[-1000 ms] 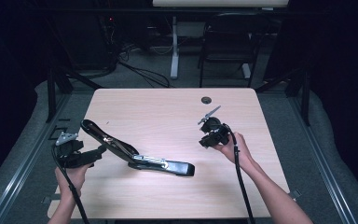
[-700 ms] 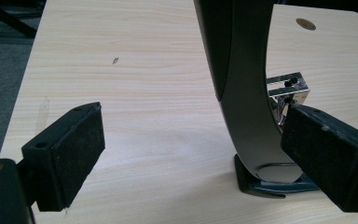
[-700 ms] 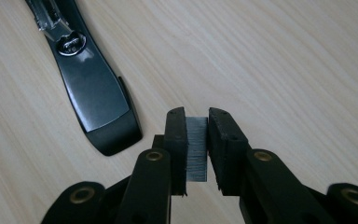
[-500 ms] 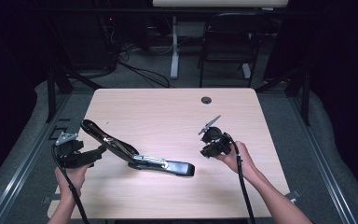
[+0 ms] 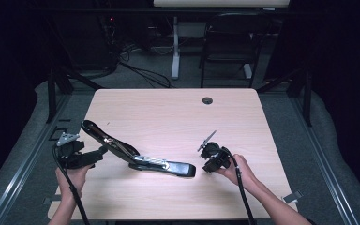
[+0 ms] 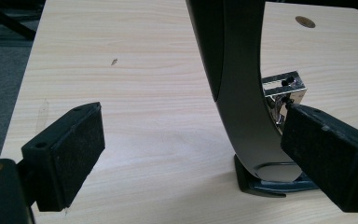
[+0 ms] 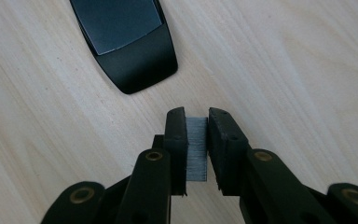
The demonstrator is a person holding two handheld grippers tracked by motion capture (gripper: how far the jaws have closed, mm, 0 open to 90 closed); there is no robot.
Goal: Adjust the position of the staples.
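A large black stapler [image 5: 136,157] lies opened on the wooden table [image 5: 168,112], no brand legible. The left gripper [image 6: 191,154] stands spread around its raised arm. The right gripper [image 7: 196,149], near the stapler's base, pinches what looks like a strip of staples [image 7: 196,147].
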